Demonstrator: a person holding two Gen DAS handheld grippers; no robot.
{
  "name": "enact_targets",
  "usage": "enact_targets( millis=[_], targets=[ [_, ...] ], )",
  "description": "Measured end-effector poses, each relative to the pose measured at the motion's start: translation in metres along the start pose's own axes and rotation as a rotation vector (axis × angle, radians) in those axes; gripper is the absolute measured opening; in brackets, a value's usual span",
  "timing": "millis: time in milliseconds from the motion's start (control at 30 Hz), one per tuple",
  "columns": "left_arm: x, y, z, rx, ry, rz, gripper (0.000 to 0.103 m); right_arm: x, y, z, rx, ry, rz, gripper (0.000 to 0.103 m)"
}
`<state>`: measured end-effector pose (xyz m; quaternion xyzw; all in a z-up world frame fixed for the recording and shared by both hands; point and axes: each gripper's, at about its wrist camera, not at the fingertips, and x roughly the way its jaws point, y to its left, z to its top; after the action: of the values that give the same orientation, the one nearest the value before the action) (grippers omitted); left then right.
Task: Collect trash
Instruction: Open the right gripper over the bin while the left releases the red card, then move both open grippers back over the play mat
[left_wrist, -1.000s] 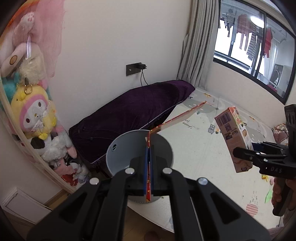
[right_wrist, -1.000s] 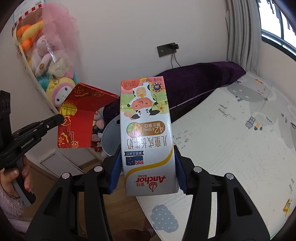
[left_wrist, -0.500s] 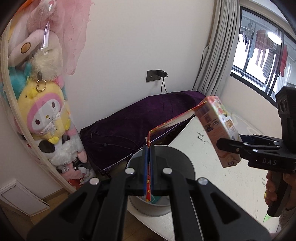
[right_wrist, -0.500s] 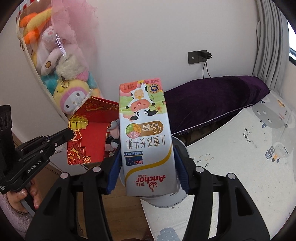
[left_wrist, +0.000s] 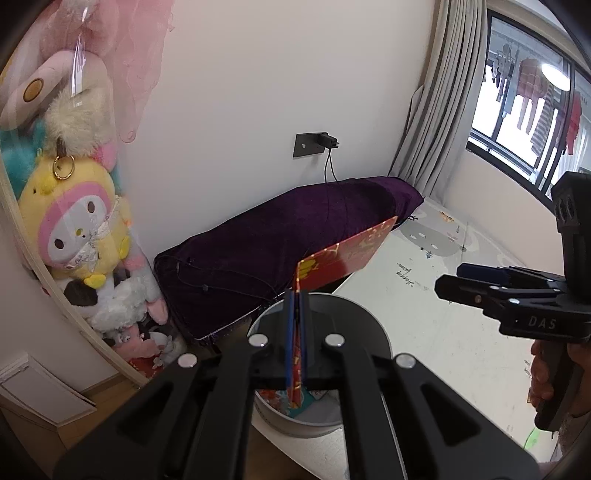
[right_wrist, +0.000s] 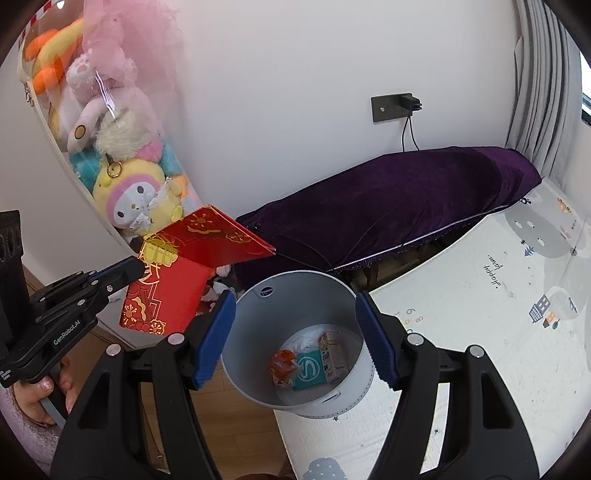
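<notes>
My left gripper (left_wrist: 294, 332) is shut on a red and gold paper envelope (left_wrist: 343, 258), holding it over the grey round bin (left_wrist: 373, 325). In the right wrist view the left gripper (right_wrist: 136, 267) and the envelope (right_wrist: 173, 291) hang left of the bin (right_wrist: 255, 332). My right gripper (right_wrist: 295, 299) is above the bin's mouth, its jaws opening with nothing between them. A milk carton (right_wrist: 332, 356) lies on the bin's bottom beside a teal box (right_wrist: 308, 371) and an orange wrapper (right_wrist: 282, 367). In the left wrist view the right gripper (left_wrist: 448, 278) comes in from the right.
A purple cover (right_wrist: 388, 206) drapes something long against the wall behind the bin. A clear bag of plush toys (right_wrist: 125, 177) hangs at the left. A printed play mat (right_wrist: 498, 314) covers the floor to the right, with wood floor (right_wrist: 243, 435) by the bin.
The milk carton has left the right gripper and now lies in the bin. The right jaws have spread wider. Both grippers have shifted over the bin.
</notes>
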<state>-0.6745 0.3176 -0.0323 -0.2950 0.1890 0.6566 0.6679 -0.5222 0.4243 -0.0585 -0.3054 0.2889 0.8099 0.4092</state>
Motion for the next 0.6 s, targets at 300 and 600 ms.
enact_targets(
  millis=[300,600],
  targets=[
    [0.019,-0.016,0.001,0.022,0.040,-0.023,0.022,-0.012,-0.021,-0.008,0.033,0.001,-0.025,0.065],
    [0.007,-0.042,-0.002,0.093,-0.012,-0.065,0.076,-0.038,-0.042,-0.035,0.107,-0.005,-0.095,0.065]
  ],
)
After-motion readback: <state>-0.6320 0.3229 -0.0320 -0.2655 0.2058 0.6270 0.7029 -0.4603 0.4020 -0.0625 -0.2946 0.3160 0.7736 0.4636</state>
